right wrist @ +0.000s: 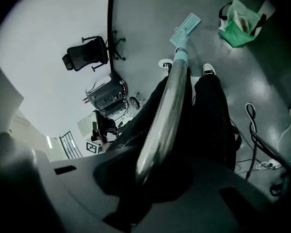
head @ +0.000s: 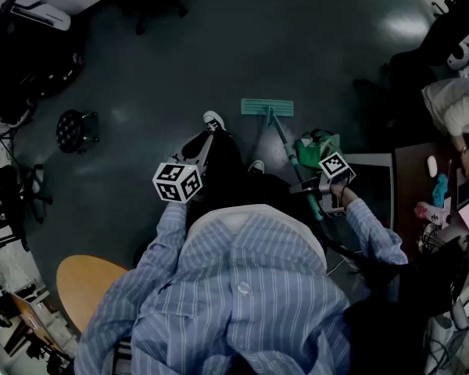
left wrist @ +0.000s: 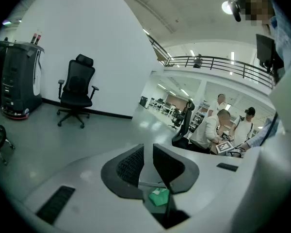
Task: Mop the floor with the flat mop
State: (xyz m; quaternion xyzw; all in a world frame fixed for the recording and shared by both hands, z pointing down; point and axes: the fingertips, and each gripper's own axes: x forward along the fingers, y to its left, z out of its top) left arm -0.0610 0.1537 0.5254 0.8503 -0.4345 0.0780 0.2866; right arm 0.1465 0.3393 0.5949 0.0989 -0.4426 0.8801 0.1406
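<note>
The flat mop's teal head (head: 266, 107) lies flat on the dark floor ahead of the person's shoes. Its pole (head: 291, 156) slants back to my right gripper (head: 313, 186), which is shut on the handle. In the right gripper view the shiny pole (right wrist: 167, 106) runs from the jaws (right wrist: 153, 171) down to the mop head (right wrist: 185, 25). My left gripper (head: 206, 148) is held out over the person's left leg, away from the mop. Its jaws (left wrist: 148, 161) stand close together with nothing between them and point level across the room.
A green bag (head: 319, 144) sits on the floor right of the pole. A dark desk (head: 422, 178) with a seated person (head: 453, 108) is at the right. Cables (right wrist: 254, 140) lie nearby. A stool (head: 76, 129), a round wooden table (head: 86, 287) and an office chair (left wrist: 77, 89) stand left.
</note>
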